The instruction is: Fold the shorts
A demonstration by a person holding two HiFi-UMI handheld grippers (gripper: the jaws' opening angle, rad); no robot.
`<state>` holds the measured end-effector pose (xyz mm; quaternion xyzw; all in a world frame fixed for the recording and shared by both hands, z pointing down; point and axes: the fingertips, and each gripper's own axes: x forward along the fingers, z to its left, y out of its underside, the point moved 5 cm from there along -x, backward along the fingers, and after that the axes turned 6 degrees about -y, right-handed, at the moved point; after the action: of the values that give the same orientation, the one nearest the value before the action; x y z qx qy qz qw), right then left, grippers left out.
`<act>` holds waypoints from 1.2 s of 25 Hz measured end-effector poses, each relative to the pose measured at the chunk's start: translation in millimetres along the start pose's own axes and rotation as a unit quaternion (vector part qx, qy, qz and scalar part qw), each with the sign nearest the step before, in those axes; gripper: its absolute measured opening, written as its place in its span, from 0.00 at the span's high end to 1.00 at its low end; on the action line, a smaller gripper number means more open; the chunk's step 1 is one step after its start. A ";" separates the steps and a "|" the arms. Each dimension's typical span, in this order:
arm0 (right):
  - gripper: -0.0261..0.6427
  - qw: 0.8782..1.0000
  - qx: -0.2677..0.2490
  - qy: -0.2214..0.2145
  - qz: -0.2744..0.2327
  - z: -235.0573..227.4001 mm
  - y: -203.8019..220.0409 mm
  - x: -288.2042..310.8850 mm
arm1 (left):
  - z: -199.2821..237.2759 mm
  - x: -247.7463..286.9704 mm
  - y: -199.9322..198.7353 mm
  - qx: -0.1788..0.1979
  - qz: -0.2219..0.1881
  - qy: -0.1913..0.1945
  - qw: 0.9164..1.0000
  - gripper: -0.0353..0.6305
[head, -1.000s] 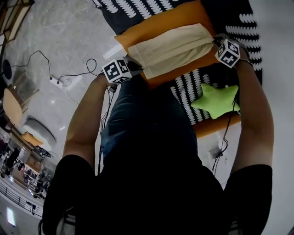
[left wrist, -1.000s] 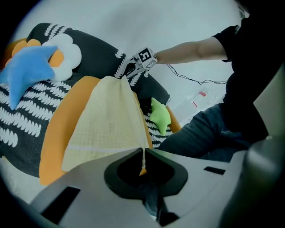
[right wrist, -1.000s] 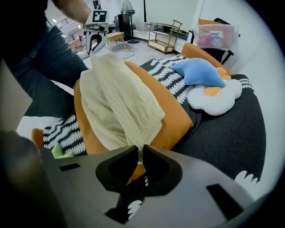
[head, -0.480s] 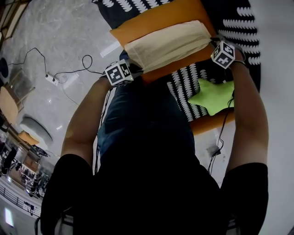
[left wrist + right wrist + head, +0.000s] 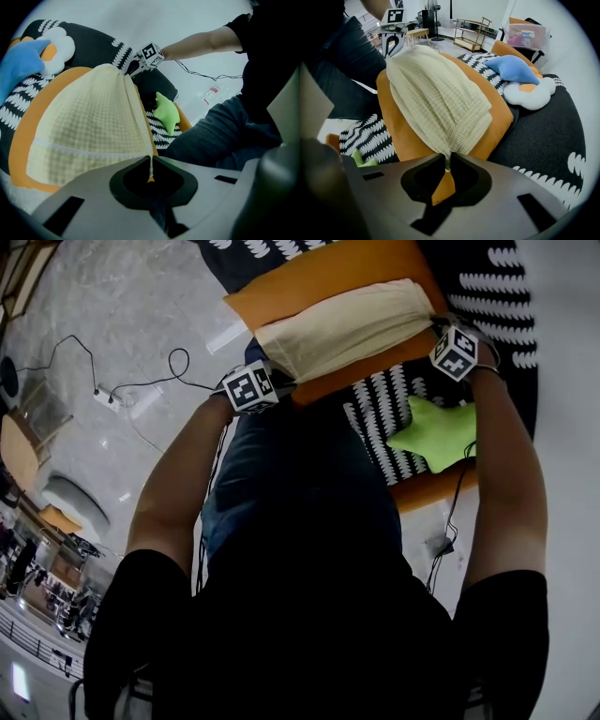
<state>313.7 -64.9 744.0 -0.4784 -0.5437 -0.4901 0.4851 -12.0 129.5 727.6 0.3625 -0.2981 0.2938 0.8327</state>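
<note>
Pinching the shorts [image 5: 347, 322] at both ends — clamping the left gripper [image 5: 151, 165] tight onto a thin tuck of cloth at one end, and clamping the right gripper [image 5: 444, 164] just as tight onto a bunched, gathered tuck at the other. Holding the garment stretched between the two as a long folded band, one layer over another, lying across the top of a plump orange cushion [image 5: 309, 282] with rounded edges. Showing a pale cream fabric with a fine waffle weave, small squares pressed into soft cloth, and a paler seam running across it in the left gripper view. Fanning out from each pinch into radiating creases. Resting, cushion and all, on a black cover [image 5: 398, 413] patterned with rows of white scalloped marks. Lying near the right gripper on that same cover — a lime-green star-shaped pillow [image 5: 436, 432], flat and soft-pointed, well apart from the shorts. Sitting beyond the orange cushion in the right gripper view: a blue plush pillow [image 5: 513, 69] with pointed corners and, just beside it, a white cloud-shaped pillow [image 5: 529, 93] with an orange centre. Trailing over a pale marbled floor [image 5: 122, 306] at the head view's left, a thin black cable [image 5: 178, 362].
</note>
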 end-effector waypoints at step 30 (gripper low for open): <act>0.76 0.992 0.121 0.003 -0.033 30.2 -4.3 -31.0 | -7.3 -23.4 7.3 -0.012 0.048 0.014 0.999 0.70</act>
<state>310.0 -36.4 711.3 -0.3965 -0.6127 -0.4383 0.5246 -30.3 132.9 710.1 0.3336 -0.3072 0.3351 0.8259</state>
